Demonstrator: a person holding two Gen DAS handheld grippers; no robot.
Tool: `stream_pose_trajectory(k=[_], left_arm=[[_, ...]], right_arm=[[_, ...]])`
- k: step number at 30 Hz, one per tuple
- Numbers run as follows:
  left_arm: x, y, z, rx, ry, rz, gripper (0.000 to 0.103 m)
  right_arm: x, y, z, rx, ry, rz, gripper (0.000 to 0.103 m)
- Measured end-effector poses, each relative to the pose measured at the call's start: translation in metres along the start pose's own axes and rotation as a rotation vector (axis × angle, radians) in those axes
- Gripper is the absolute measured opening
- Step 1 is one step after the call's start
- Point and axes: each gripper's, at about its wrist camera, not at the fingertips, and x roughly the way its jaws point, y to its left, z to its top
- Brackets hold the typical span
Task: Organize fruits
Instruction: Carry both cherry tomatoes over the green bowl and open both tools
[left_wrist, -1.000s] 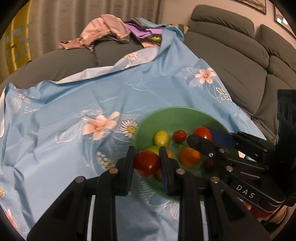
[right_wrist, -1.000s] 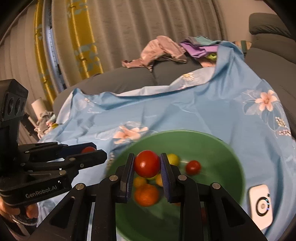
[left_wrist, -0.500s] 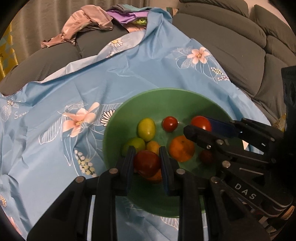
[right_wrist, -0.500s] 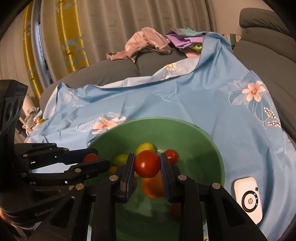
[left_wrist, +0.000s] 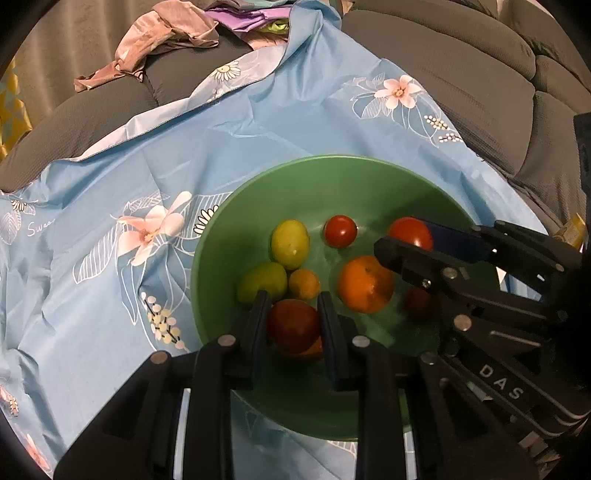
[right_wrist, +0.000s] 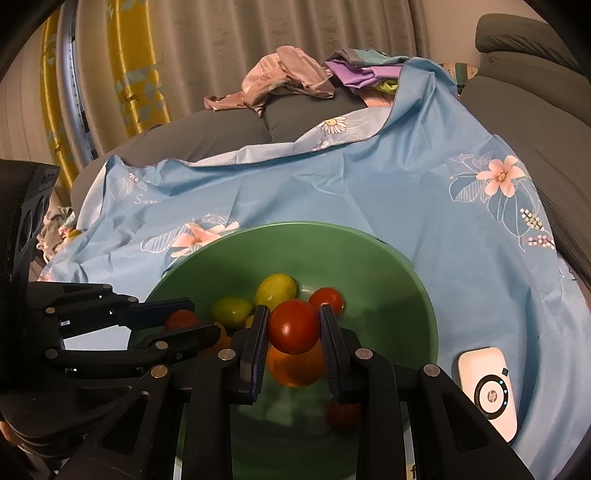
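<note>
I have both tongs over the green bowl (left_wrist: 332, 166), left gripper (left_wrist: 293, 325) and right gripper (right_wrist: 293, 330) each clamping a red tomato, so next I release toward twelve o'clock.

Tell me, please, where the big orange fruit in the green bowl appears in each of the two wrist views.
Left wrist view: the orange fruit lies right of centre in the green bowl.
Right wrist view: the orange fruit sits low at centre, just behind the right gripper.
Shared landmark: the small red tomato near the bowl's far side.
</note>
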Motion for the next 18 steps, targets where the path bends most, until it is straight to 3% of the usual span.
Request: stream_pose_trajectory(k=[18], left_arm=[[0.0065, 0.0001, -0.0013, 0.009, 0.028, 0.006, 0.027]], right_arm=[[0.0002, 0.0007, 0.0001, -0.001, 0.002, 0.000, 0.029]])
